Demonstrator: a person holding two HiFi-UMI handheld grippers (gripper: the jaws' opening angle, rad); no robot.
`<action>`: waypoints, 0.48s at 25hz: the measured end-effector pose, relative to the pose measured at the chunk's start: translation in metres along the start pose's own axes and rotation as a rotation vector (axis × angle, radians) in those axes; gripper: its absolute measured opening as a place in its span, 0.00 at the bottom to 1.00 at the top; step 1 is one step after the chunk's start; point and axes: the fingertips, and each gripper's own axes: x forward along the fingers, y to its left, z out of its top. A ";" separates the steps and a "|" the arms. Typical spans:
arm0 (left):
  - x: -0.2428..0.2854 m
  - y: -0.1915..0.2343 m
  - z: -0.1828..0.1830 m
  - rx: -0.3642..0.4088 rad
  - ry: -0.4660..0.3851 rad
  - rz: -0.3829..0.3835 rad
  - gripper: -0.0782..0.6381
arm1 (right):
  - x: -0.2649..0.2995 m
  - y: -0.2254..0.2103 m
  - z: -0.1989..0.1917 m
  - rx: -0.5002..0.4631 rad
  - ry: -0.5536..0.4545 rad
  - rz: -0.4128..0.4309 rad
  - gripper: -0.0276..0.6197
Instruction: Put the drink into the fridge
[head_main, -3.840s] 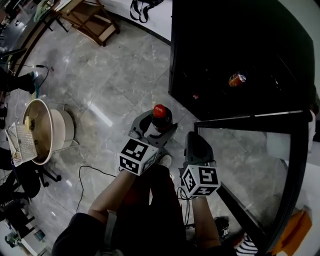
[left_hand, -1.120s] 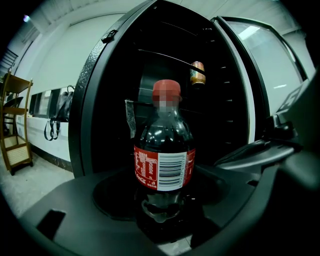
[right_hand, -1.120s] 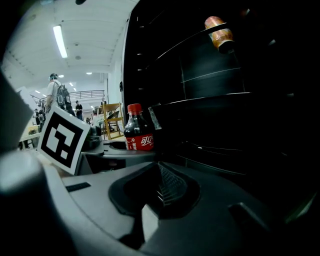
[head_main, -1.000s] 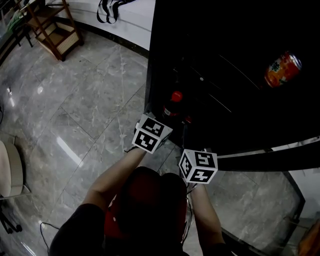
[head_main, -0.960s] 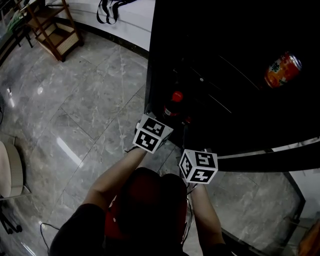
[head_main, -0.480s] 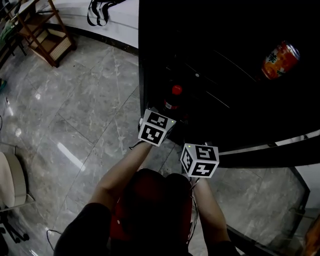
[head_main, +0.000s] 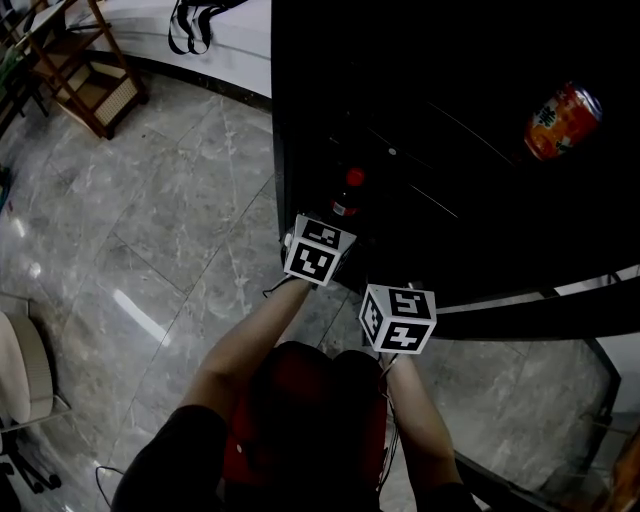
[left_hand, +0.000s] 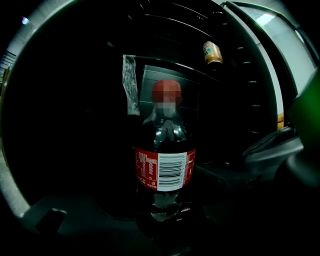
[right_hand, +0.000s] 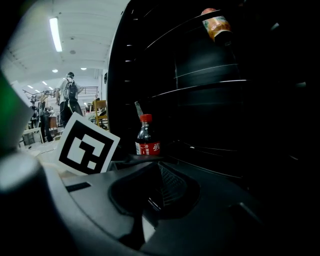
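The left gripper (head_main: 340, 222) hugs the cola bottle (left_hand: 165, 170) with wide jaws. The bottle stands straight up at 12 o'clock, low inside the fridge (head_main: 450, 130). The right gripper (right_hand: 160, 187) hangs farther back at 5 o'clock, shut and empty.

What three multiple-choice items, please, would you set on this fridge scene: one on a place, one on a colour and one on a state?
1. Where is the orange can relative to the cola bottle?
A. below it
B. above it, on a fridge shelf
C. level with it, touching it

2. What colour is the cola bottle's cap?
A. red
B. blue
C. white

3. How does the cola bottle stand?
A. on its side
B. upside down
C. upright

Key: 1 B, the right gripper view shows the can on a higher shelf. 2 A, the cap shows red in the head view. 3 C, the cap is up and the label level in the left gripper view.
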 end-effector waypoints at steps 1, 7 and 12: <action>0.002 0.000 0.000 0.002 0.001 0.002 0.55 | 0.000 0.000 -0.001 0.000 0.003 -0.001 0.07; 0.017 0.005 0.005 -0.010 -0.014 0.013 0.55 | 0.003 -0.008 -0.007 -0.002 0.019 -0.011 0.07; 0.026 0.006 0.008 0.003 -0.012 0.009 0.55 | 0.004 -0.013 -0.010 0.003 0.027 -0.025 0.07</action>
